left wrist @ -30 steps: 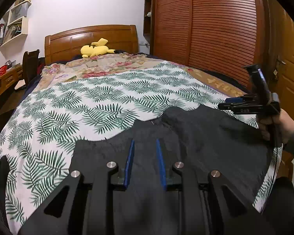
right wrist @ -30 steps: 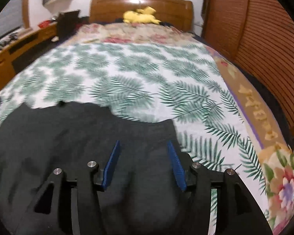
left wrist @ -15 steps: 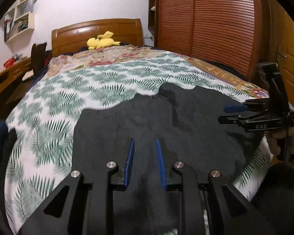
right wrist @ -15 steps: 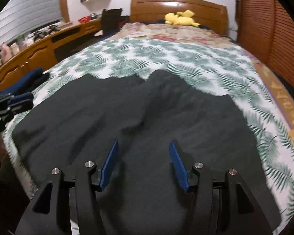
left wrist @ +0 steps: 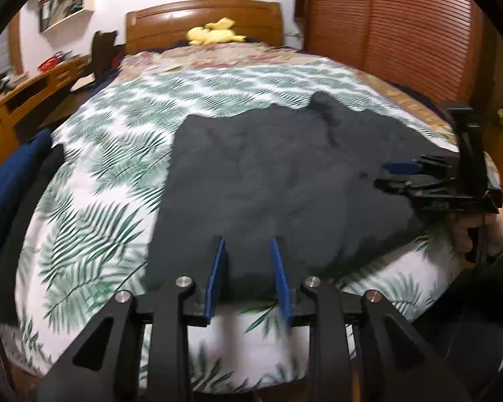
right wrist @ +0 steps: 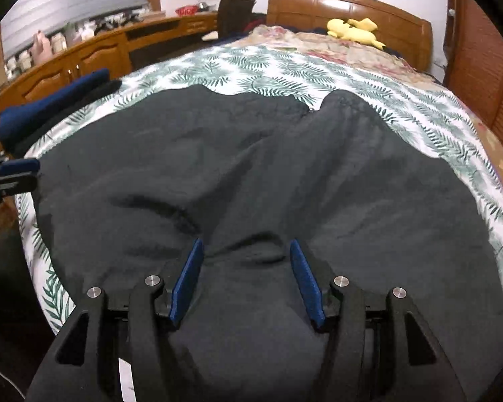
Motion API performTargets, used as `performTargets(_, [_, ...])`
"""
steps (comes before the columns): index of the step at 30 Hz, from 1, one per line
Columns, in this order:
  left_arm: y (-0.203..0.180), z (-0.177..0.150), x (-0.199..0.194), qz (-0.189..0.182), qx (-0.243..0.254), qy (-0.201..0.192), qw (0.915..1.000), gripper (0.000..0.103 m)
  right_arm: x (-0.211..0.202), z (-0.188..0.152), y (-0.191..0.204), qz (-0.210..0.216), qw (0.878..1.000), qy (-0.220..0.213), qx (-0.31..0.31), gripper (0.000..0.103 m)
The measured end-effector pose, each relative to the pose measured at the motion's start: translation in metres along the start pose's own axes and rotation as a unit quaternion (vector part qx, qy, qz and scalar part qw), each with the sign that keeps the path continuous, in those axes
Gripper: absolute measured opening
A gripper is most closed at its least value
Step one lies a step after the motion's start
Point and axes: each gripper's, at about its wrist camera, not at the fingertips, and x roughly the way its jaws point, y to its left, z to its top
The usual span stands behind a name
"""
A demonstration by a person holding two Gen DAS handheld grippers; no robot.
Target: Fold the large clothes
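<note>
Fingers part on my left gripper [left wrist: 246, 276], opening over the dark garment [left wrist: 285, 184]'s near hem; right gripper [right wrist: 248, 281] seems released, hovering mid-cloth.

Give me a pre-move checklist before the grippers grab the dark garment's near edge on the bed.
1. Dark garment spread on the leaf-print cover: ok, though creased in the middle.
2. Left gripper lined up with the near hem: ok; its jaws are opening, with the hem lying between the pads, not pinched.
3. Right gripper over fabric: ok; pads apart with a raised fold between them, not pressed.
4. Near hem clear of other objects: ok.
5. Blue and black clothes at the bed's side clear of the garment: cannot tell; they lie close to its edge.
6. Yellow plush toy out of the way: ok, far by the headboard.
</note>
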Motion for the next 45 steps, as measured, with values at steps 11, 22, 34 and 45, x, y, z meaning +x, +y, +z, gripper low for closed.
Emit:
performTargets(11, [0.034, -0.013, 0.011, 0.066, -0.056, 0.024, 0.9959, 0.030, -0.006, -0.009, -0.003, 0.010, 1.000, -0.028, -0.005, 0.057])
performTargets(22, [0.035, -0.020, 0.036, 0.092, -0.051, 0.045, 0.9934, 0.037, -0.004, -0.004, -0.001, 0.005, 1.000, -0.020, -0.013, 0.057])
performTargets(34, [0.029, -0.022, 0.031, 0.104, -0.054, 0.059, 0.9913, 0.038, -0.031, -0.010, -0.002, 0.033, 0.999, -0.025, -0.025, 0.057])
performTargets(45, [0.028, -0.026, 0.025, 0.089, -0.080, 0.049, 0.9916, 0.032, -0.047, -0.030, 0.003, 0.045, 0.997, -0.028, -0.048, 0.057])
